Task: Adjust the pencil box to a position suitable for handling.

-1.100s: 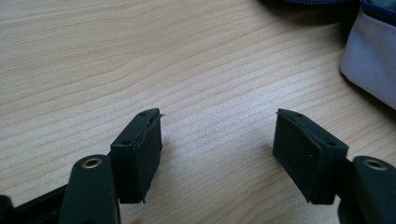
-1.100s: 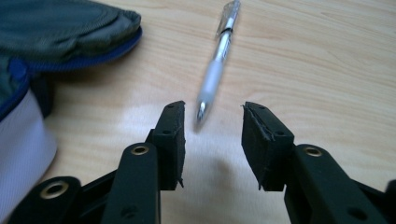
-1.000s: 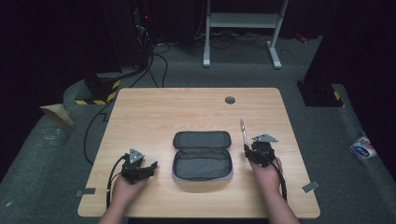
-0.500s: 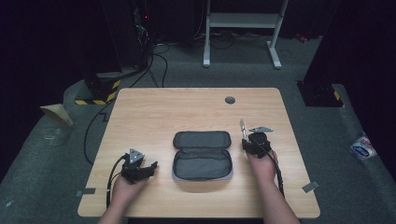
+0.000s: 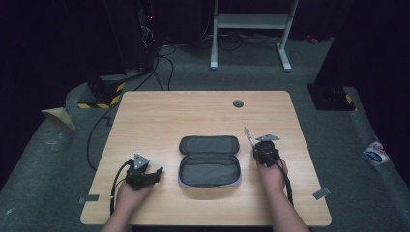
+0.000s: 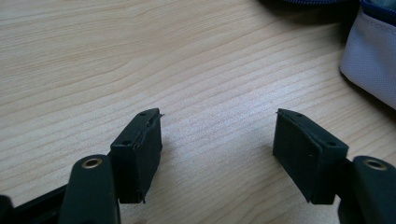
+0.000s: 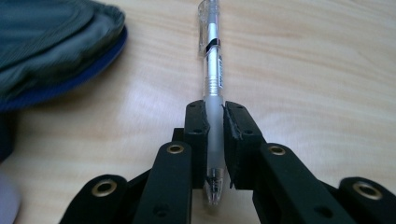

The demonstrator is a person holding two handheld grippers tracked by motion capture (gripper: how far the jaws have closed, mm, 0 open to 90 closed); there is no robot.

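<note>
Two jaws of our right hand-held gripper (image 7: 214, 140) clamped the pen (image 7: 212, 84) near its tip; light, stiff, slippery plastic, we judged; the left hand-held gripper (image 6: 217, 140) stood apart, empty

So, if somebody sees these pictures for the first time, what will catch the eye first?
Probably the open grey pouch lying in the middle of the table, between the two hands. Next, the right gripper, its jaws shut on a clear pen that points away across the wood just right of the pouch. The left gripper rests near the pouch's other side with its jaws wide apart and nothing between them.
</note>
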